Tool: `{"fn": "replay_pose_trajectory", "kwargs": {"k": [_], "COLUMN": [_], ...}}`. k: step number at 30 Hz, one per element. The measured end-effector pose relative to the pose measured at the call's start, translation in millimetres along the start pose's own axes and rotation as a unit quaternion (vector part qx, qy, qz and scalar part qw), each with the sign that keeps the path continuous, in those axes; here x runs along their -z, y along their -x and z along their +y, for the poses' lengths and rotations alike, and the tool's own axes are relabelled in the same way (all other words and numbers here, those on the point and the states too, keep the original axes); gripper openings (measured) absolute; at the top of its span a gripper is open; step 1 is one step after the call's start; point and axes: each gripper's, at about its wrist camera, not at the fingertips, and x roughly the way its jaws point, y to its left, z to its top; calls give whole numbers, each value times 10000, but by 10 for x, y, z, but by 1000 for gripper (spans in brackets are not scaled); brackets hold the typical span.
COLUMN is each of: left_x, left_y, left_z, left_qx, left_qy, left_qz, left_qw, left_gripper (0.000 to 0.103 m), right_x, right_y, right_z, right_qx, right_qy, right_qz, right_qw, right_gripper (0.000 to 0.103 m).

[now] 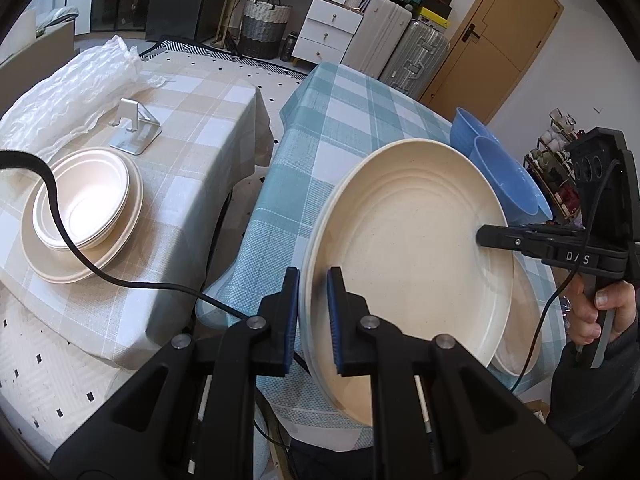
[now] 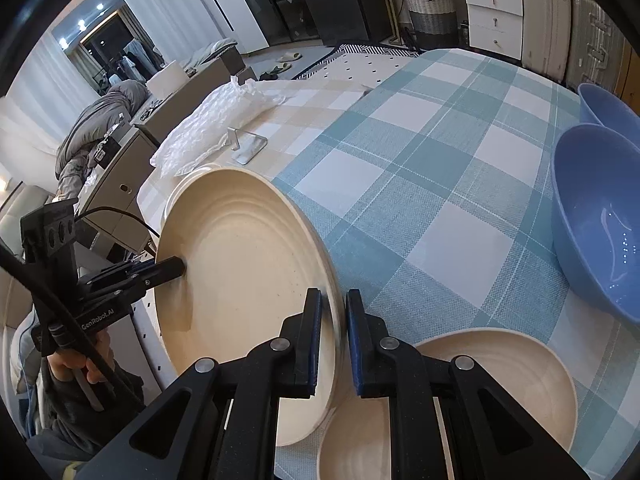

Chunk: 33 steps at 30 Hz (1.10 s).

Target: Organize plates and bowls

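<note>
a metal phone stand point(image 1: 134, 130) sits beside crumpled bubble wrap point(image 1: 68, 88) on the beige checked bench; a woven basket point(image 1: 266, 20), white drawers point(image 1: 326, 28) and suitcases point(image 1: 416, 56) line the wall.

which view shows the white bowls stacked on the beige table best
The left wrist view: the white bowls sit in full sight, nested on a cream plate on the beige checked cloth. In the right wrist view the lifted plate hides them; only a pale rim sliver peeks over its edge.
</note>
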Motion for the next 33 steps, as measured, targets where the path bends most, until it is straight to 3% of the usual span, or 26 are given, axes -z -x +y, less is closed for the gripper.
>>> {"fn": "replay_pose_trajectory", "kwargs": {"k": [12, 33], "left_x": [-86, -93], "left_y": [20, -546], "left_z": [-556, -1929], "left_qx": [168, 520], "left_qy": [-435, -1387], "left_qz": [40, 467], "left_qw": [9989, 9879], "left_gripper": [11, 11], "right_x": [202, 977], "right_y": [468, 1199], "right_z": [-256, -1151], "right_qx": [242, 689], "right_qy": [-247, -1128], "right_qz": [-206, -539], "right_qw": [9992, 9898], "right_gripper": [12, 12]}}
